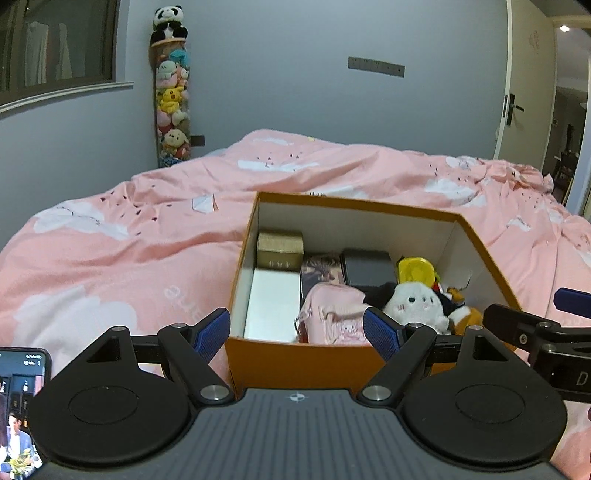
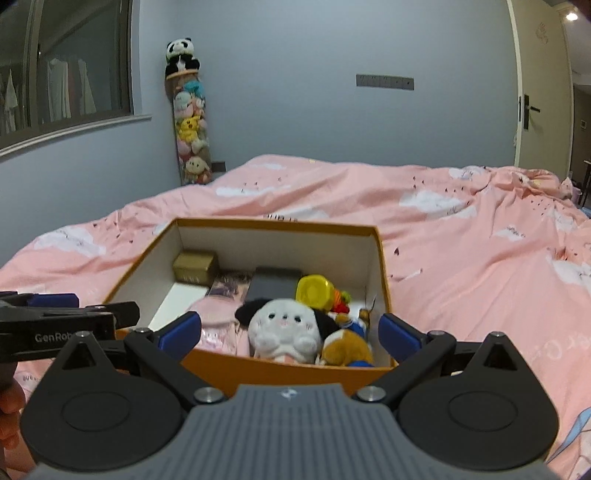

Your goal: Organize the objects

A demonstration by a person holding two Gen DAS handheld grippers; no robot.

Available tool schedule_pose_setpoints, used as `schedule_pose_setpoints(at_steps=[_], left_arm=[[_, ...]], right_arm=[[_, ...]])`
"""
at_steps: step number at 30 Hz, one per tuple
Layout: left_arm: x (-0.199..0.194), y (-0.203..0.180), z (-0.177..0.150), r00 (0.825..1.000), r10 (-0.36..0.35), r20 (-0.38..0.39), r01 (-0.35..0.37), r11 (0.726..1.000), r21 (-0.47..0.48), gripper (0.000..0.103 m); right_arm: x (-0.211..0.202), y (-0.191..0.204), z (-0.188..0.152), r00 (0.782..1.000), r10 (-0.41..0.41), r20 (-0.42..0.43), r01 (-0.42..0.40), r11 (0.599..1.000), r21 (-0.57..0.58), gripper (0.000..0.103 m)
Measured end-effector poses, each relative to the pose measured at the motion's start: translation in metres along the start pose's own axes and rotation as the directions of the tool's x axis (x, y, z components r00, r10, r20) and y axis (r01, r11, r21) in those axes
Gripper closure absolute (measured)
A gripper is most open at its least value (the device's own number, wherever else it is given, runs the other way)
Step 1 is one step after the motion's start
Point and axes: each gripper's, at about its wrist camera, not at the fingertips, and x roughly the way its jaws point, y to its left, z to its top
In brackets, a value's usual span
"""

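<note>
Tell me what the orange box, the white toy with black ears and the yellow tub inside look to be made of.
Orange box: probably cardboard, matte, with thin straight walls that are white inside.
White toy: plush fabric, with a fuzzy, soft, rounded surface and a stitched face.
Yellow tub: likely plastic, smooth and slightly glossy, with a moulded lid rim; not certain.

A panda plush (image 1: 168, 22) tops a tall toy-filled tube (image 1: 173, 99) beside the bed (image 1: 110, 236).

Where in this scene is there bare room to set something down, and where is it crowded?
The pink bedspread left of the orange box and beyond its far wall is bare. Inside, only the white box top is flat and uncovered; the white plush side is packed.
</note>
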Motion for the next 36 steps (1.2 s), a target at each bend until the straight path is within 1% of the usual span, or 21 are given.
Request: schedule_pose_setpoints(at_steps=[10, 18, 36], left_arm=[[0.008, -0.004, -0.006, 0.999, -0.004, -0.041, 0.004, 1.000, 0.021, 0.008], [0.005, -0.009, -0.007, 0.999, -0.012, -0.037, 0.013, 0.999, 0.040, 0.008], [0.006, -0.009, -0.008, 0.999, -0.011, -0.042, 0.013, 0.999, 0.043, 0.008]], right_arm=[[0.012, -0.005, -0.007, 0.999, 0.005, -0.036, -0.005, 1.000, 0.015, 0.001], [0.012, -0.005, -0.007, 0.999, 0.011, -0.031, -0.011, 1.000, 0.012, 0.001], [0.013, -0.002, -0.010, 0.999, 0.013, -0.040, -0.012, 1.000, 0.010, 0.001]])
